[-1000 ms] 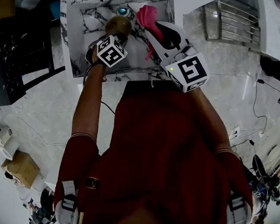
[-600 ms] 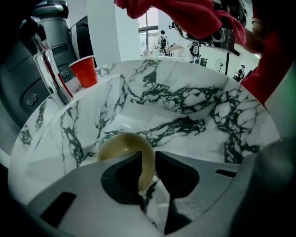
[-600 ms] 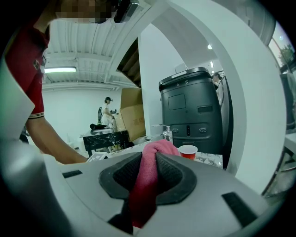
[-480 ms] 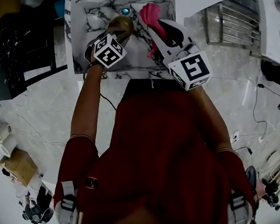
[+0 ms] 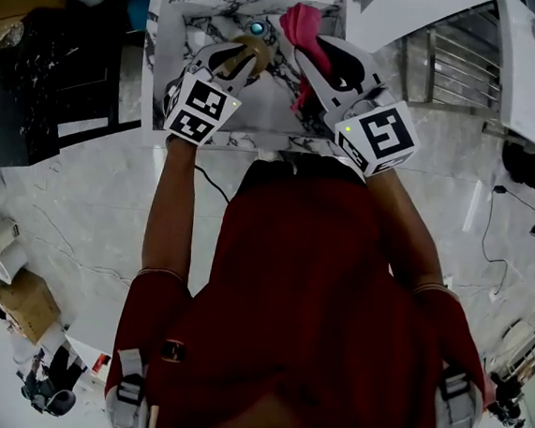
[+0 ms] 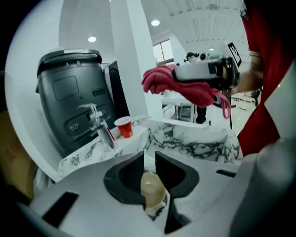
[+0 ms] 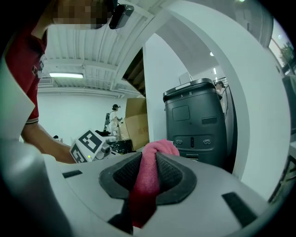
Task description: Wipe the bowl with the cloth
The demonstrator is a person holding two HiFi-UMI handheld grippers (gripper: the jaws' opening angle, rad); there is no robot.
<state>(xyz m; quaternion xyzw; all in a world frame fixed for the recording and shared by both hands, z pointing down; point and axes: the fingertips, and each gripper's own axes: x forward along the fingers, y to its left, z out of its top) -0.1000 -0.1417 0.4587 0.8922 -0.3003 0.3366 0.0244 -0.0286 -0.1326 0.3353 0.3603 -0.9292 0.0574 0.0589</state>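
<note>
Head view: the left tool [image 5: 235, 59] is clamped on the rim of a smooth tan bowl [image 5: 253, 55] over a black-veined marble sink [image 5: 159, 66]. The right tool [image 5: 304, 44] is just beside it.

Left gripper view: red cup [image 6: 124, 127] and chrome tap [image 6: 104, 132] sit on the marble tabletop [image 6: 81, 155].

Right gripper view: jaws squeezed on a fuzzy pink cloth [image 7: 148, 180], with a dark grey appliance [image 7: 196, 120] behind.

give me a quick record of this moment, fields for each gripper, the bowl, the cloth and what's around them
left gripper: shut on the rim of the tan bowl
right gripper: shut on the pink cloth, which hangs below the jaws
bowl position: held over the marble sink
cloth and bowl: apart, not touching
nearby: faucet and red cup on the sink's ledge
</note>
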